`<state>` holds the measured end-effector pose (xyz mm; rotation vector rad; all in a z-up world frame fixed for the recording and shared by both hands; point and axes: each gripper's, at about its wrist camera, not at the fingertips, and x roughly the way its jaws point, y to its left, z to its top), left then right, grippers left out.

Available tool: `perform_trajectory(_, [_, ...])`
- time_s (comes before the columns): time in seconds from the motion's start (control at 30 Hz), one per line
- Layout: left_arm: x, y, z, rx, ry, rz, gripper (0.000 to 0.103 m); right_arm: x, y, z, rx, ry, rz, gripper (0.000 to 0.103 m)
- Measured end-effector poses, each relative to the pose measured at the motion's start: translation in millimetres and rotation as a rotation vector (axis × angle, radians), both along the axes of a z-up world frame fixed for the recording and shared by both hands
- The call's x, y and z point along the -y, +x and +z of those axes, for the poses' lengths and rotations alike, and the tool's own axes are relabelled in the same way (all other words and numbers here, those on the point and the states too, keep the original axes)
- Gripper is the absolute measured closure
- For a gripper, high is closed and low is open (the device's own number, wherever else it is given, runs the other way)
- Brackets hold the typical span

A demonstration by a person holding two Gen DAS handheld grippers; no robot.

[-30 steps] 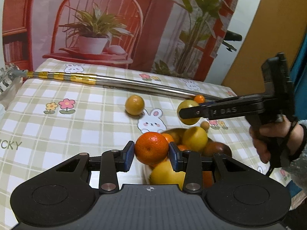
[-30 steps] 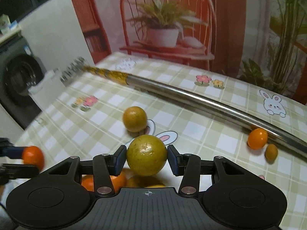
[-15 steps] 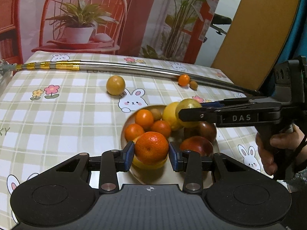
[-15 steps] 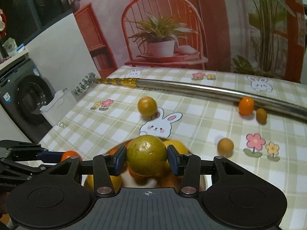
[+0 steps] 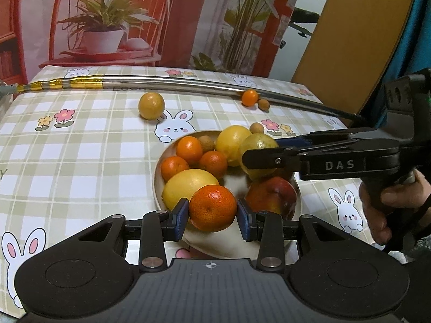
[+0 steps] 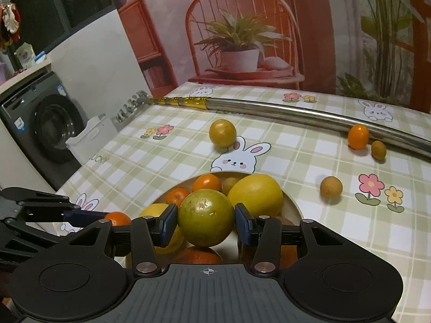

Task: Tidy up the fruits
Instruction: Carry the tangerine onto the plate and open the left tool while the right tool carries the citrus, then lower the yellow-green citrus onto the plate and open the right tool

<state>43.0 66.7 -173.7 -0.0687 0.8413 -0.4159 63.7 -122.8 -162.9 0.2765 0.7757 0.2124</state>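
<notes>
Plate (image 5: 159,169) of oranges (image 5: 189,149), lemons (image 5: 190,185) and apple (image 5: 270,195)

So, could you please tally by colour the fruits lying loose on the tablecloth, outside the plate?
Yellowish fruit: 1
Orange fruit: 1
Small brown fruits: 2
Total: 4

A long metal pole (image 5: 172,86) with gold bands at one end is laid across the far side of the counter (image 5: 80,167), which is covered by a checked cloth printed with rabbits and flowers. A washing machine (image 6: 45,126) is seen beside the counter, and a backdrop (image 6: 242,35) picturing a red chair and potted plant is hung behind it.
</notes>
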Motion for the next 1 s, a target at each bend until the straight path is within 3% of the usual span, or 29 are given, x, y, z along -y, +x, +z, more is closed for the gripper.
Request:
perform_trajectory(0.37, [9, 3, -11, -0.036, 0.014, -0.031, 0.063, 7, -22, 7, 0.017, 0.015, -0.019, 0.060])
perform_trajectory(0.7, [20, 7, -20, -0.032, 0.081, -0.051, 0.063, 4, -27, 11, 0.021, 0.013, -0.008, 0.060])
perform_trajectory(1.0, [16, 8, -19, -0.030, 0.066, -0.029, 0.064, 6, -31, 13, 0.015, 0.022, -0.018, 0.060])
